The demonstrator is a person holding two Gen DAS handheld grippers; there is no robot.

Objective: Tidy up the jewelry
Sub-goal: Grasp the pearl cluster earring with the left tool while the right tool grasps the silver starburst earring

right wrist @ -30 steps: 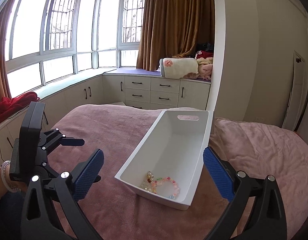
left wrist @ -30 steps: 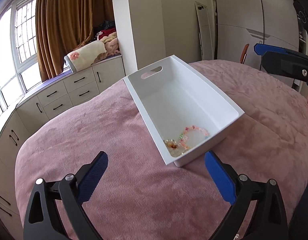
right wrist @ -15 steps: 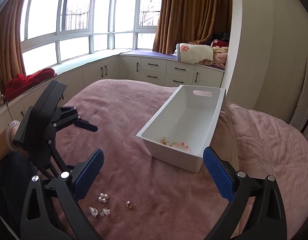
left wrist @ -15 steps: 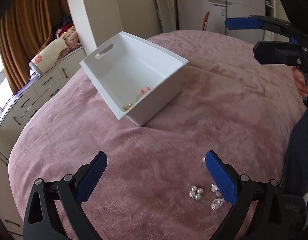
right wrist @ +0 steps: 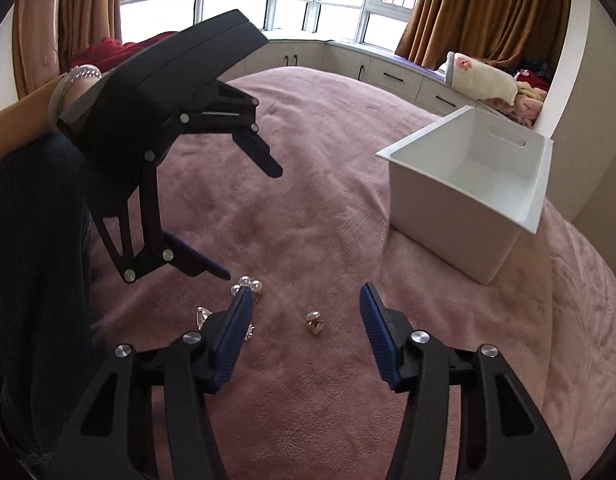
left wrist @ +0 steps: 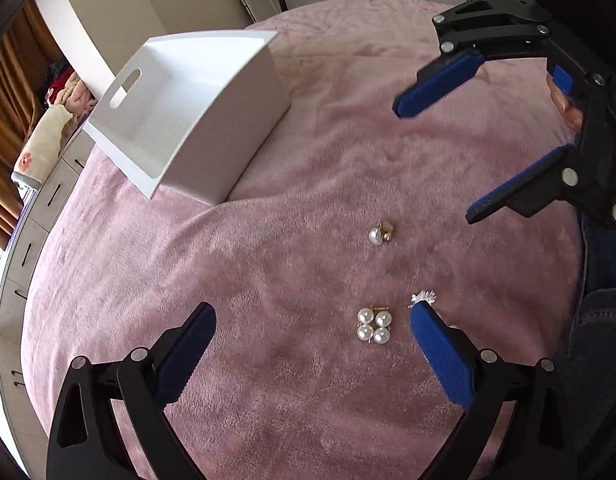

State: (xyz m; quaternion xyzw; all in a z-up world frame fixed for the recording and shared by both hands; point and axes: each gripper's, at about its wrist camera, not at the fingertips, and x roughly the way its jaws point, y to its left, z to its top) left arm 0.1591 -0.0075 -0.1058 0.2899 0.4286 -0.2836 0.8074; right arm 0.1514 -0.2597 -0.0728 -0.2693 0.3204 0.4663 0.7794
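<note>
Pink plush bedspread: covering the bed and carrying every piece of jewelry in sight.
Left gripper: hanging just above the bedspread with its blue pads spread wide and gripping nothing.
Four-pearl cluster: lying on the bedspread between the left gripper's fingers, nearer the right-hand pad, touching neither.
Sparkly white piece: resting just off the tip of that right-hand pad; contact cannot be told.
Right gripper: pointing down at the bedspread, its jaws just having been closing and now standing about half apart, empty.
Single pearl earring: sitting on the bedspread between the right gripper's fingers, clear of both pads; in the left wrist view it is lying beyond the pearl cluster.
Clear teardrop piece: peeking out beside the right gripper's left-hand finger.
White plastic bin: standing well apart from the loose pieces, farther up the bed, its handle slot facing the window side.
</note>
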